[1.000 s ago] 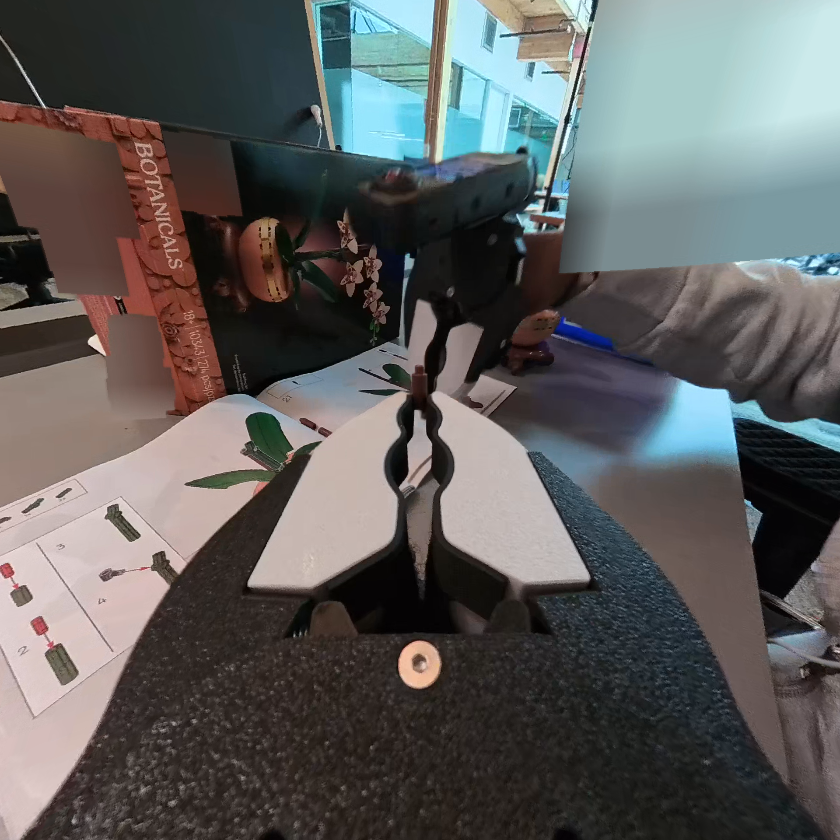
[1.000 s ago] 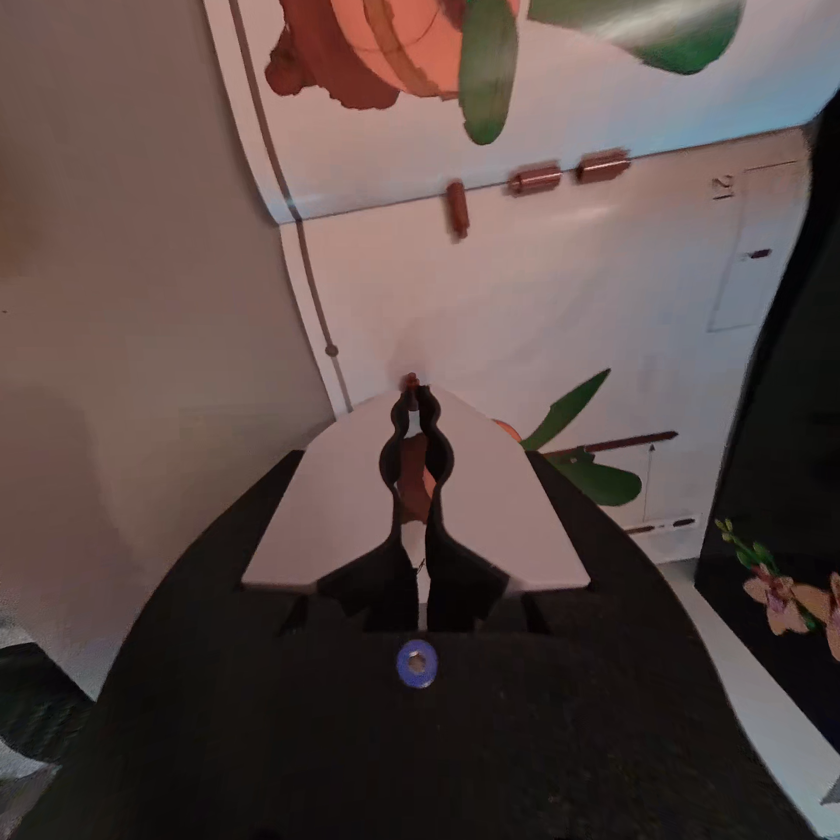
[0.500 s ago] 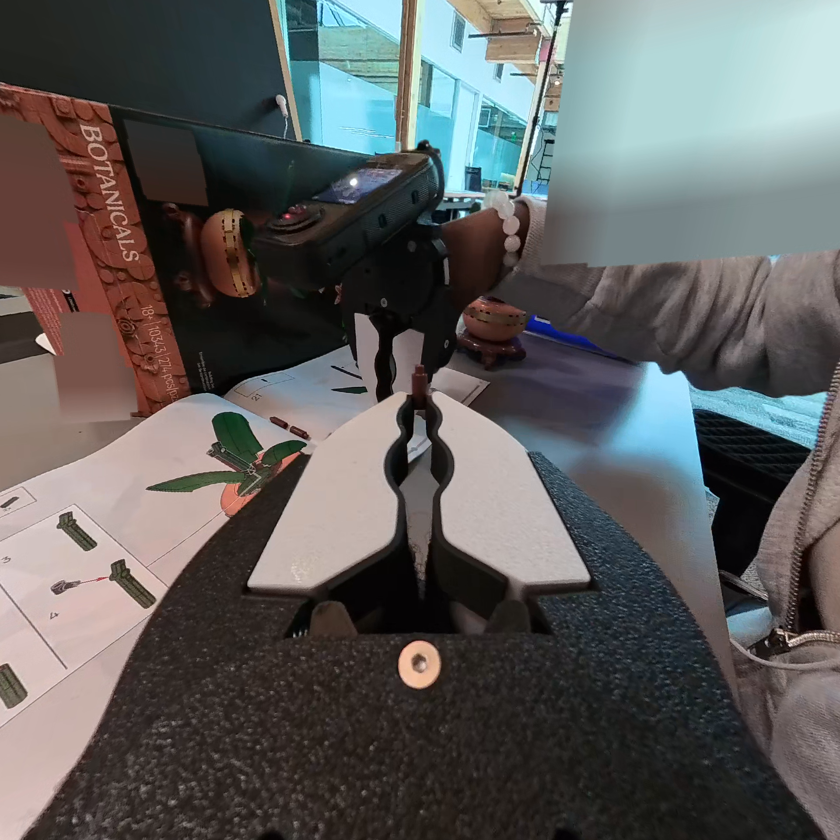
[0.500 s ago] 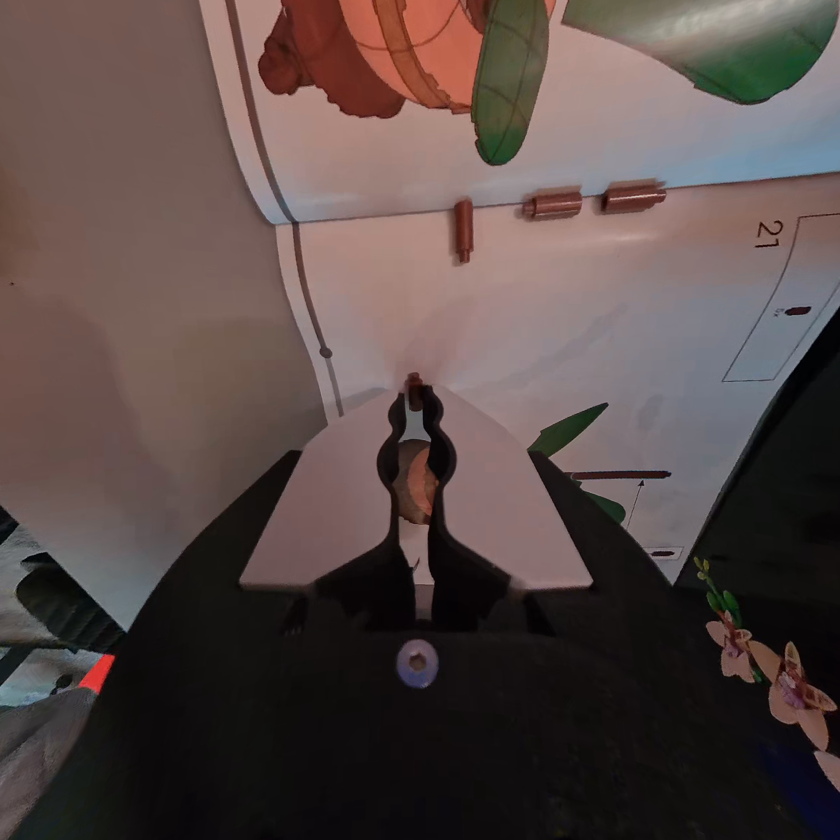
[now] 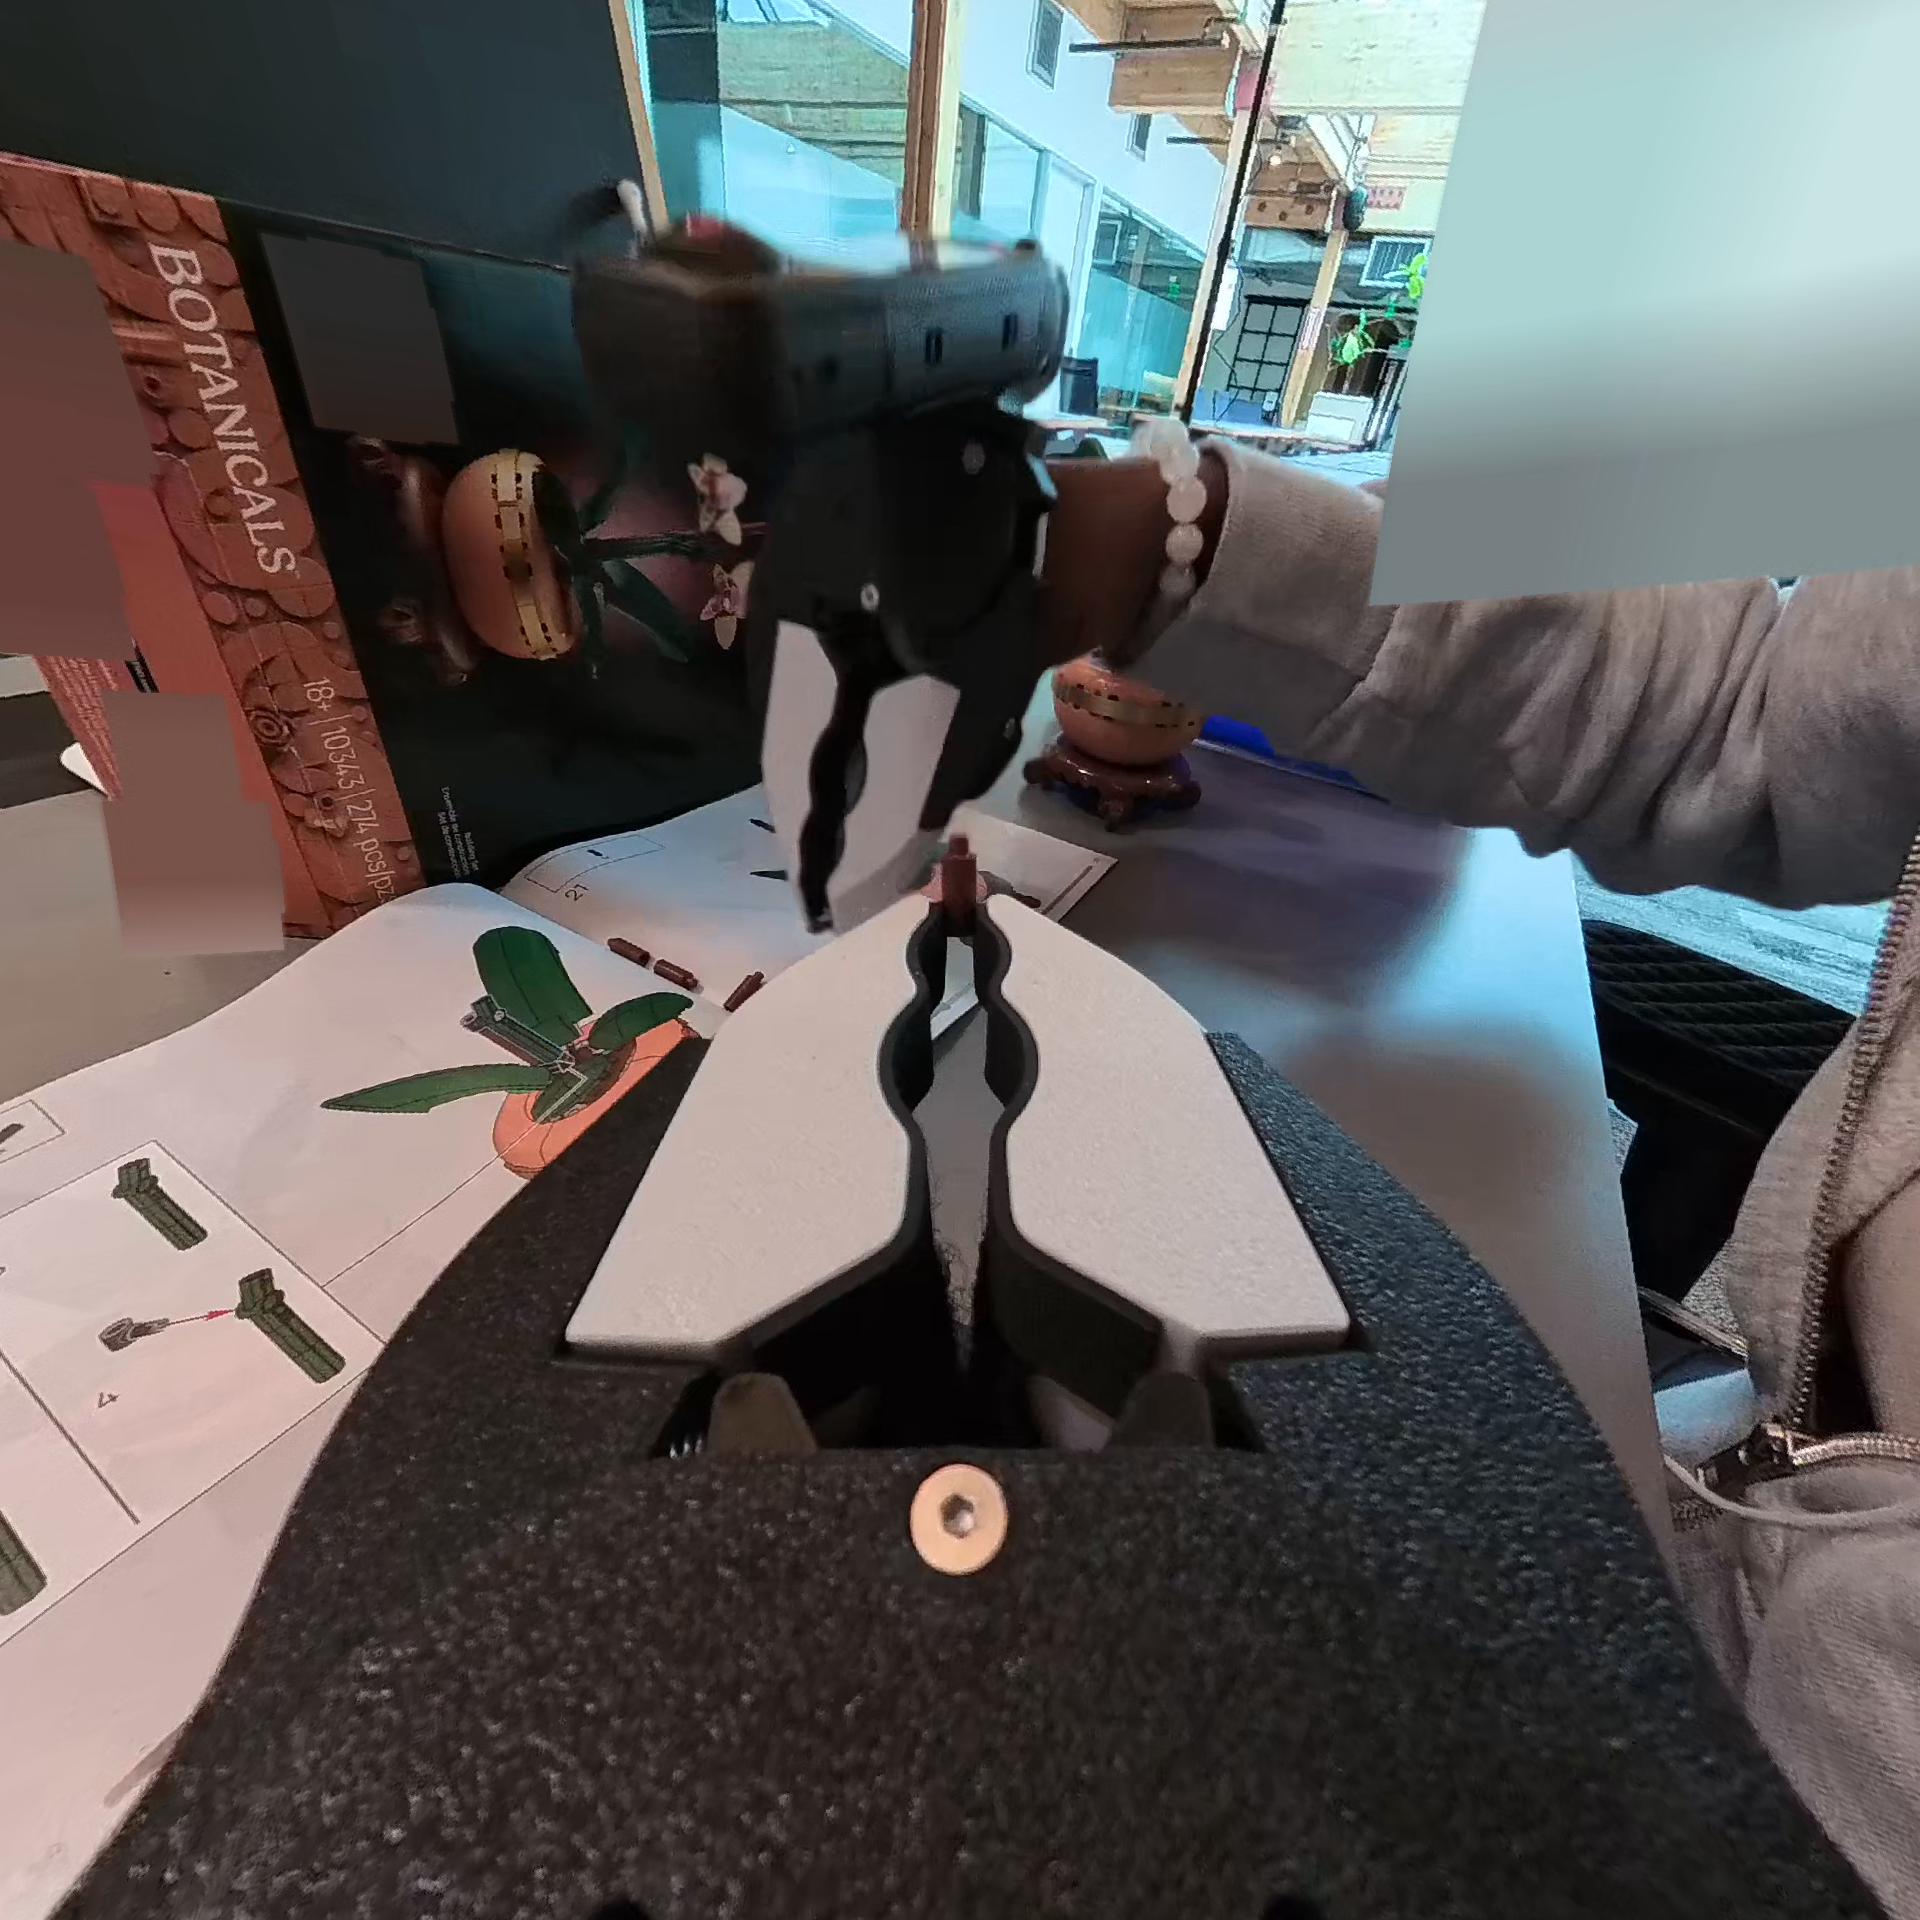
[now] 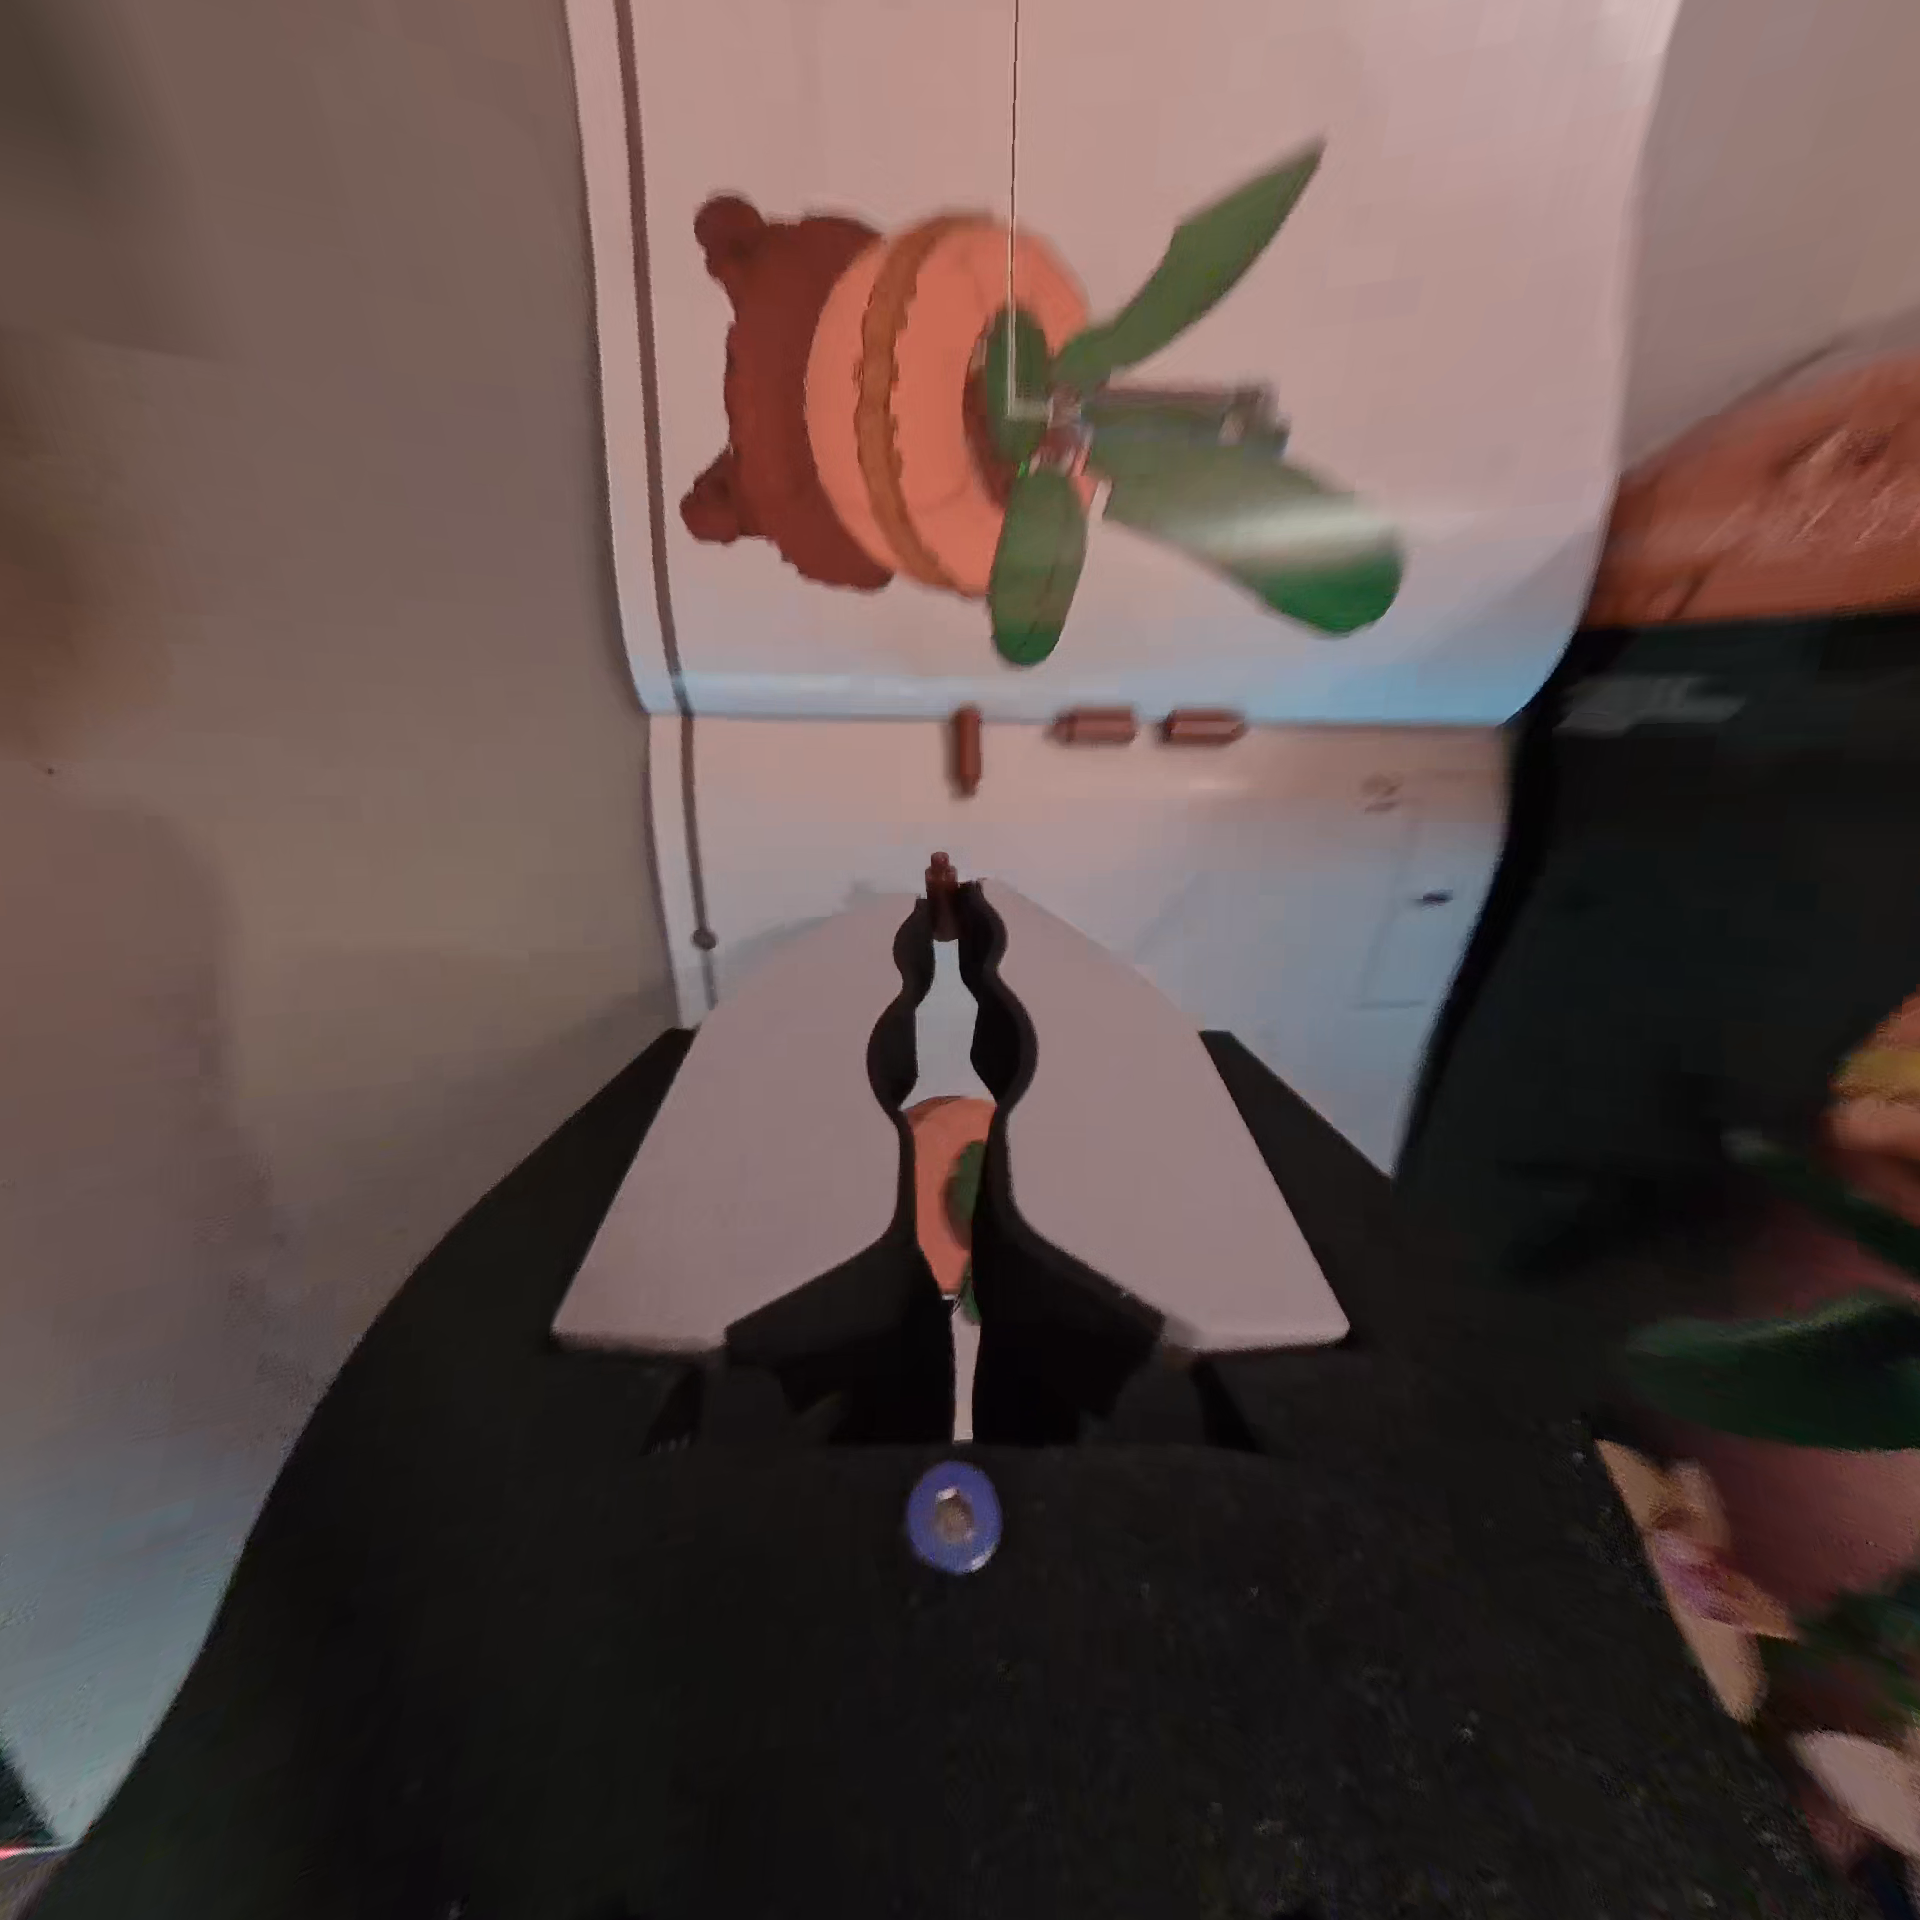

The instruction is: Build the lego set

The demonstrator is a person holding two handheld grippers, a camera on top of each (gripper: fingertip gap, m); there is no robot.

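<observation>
My left gripper (image 5: 958,902) is shut on a small brown peg (image 5: 956,878) that sticks up from its tips. My right gripper (image 6: 943,896) is shut on another small brown peg (image 6: 940,873), above the open instruction booklet (image 6: 1039,831). In the left wrist view the right gripper (image 5: 819,914) points down at the booklet (image 5: 260,1091), just left of and beyond my left tips. Three loose brown pegs (image 6: 1091,727) lie along the booklet's fold; they also show in the left wrist view (image 5: 673,971). A part-built brown and tan pot (image 5: 1122,717) stands behind.
The set's box (image 5: 312,520) stands upright at the back left, and shows dark at the right of the right wrist view (image 6: 1662,935). A person's grey sleeve (image 5: 1558,707) reaches in from the right. The grey table's edge (image 5: 1590,1039) runs down the right.
The right gripper has pulled back from the page and stands more upright; its view is blurred and shows more of the booklet. Both grippers have kept hold of their pegs.
</observation>
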